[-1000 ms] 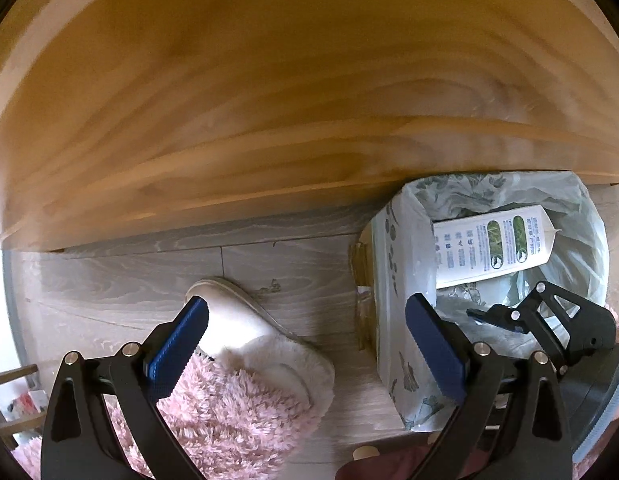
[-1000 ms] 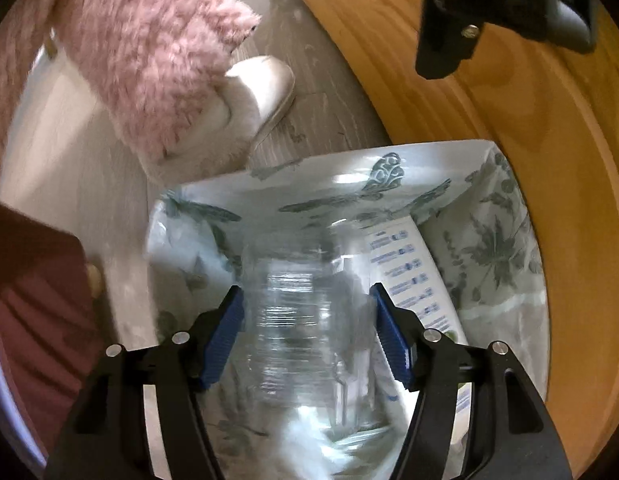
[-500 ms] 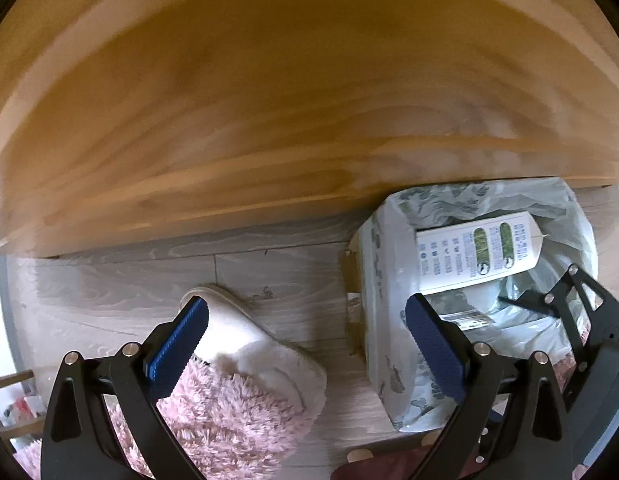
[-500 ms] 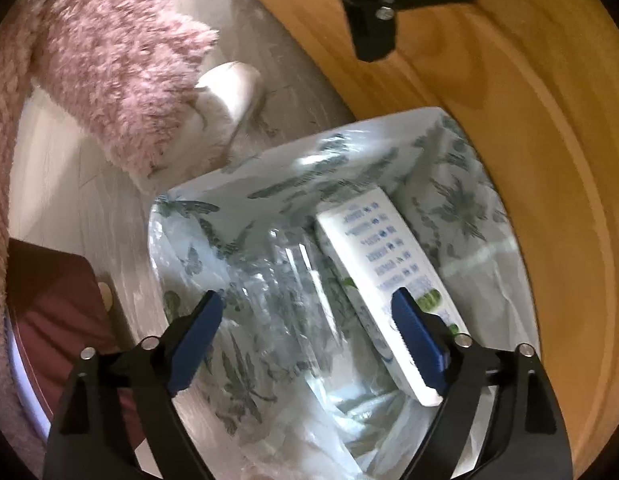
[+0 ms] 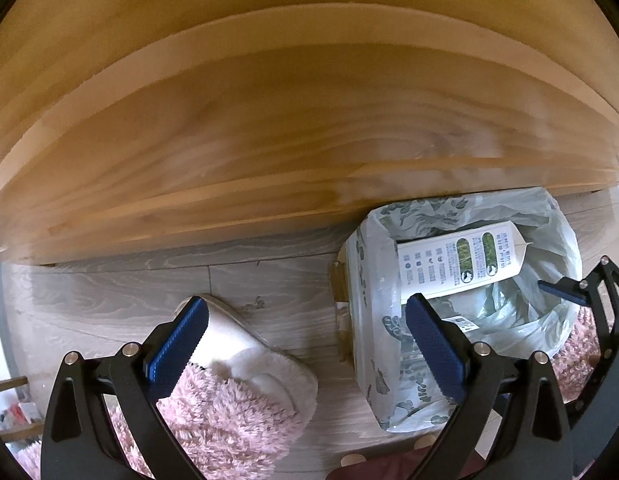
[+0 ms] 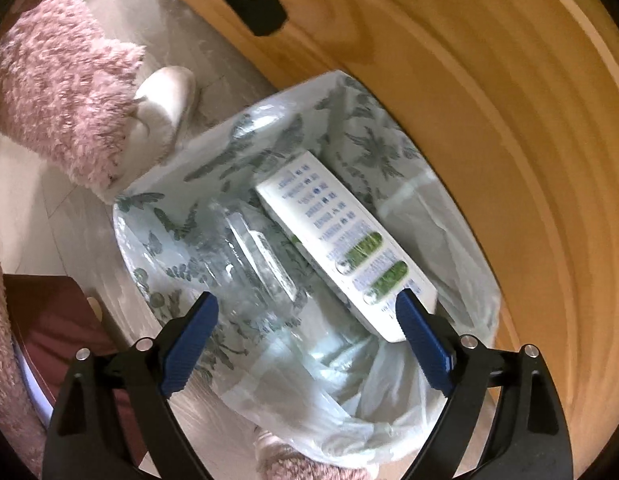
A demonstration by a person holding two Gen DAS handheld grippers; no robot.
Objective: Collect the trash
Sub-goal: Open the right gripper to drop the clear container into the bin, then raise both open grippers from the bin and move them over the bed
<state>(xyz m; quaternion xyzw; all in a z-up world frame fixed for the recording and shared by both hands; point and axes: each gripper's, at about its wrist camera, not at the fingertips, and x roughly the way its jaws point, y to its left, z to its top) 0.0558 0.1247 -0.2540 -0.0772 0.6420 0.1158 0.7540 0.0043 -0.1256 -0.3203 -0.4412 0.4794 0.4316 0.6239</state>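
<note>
Carton (image 6: pixel 341 248) lies slanted in bin (image 6: pixel 269 120) beside clear bottle (image 6: pixel 253 256); right tool (image 6: pixel 307 336) and left tool (image 5: pixel 305 344) both wide open, empty.

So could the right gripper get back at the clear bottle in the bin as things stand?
Probably yes: the right gripper hangs open right above the clear bottle, which lies uncovered beside the carton in the lined bin.

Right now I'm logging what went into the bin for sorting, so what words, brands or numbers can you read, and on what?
White carton in the lined bin: rows of small print beside green ovals, too small and blurred to read.
Small white label lower in the bin: seemingly barcode-like lines, unreadable.
Clear plastic bottle: no text visible.
Bin liner: leaf pattern only, no words.
Nothing is legible enough to quote.
</note>
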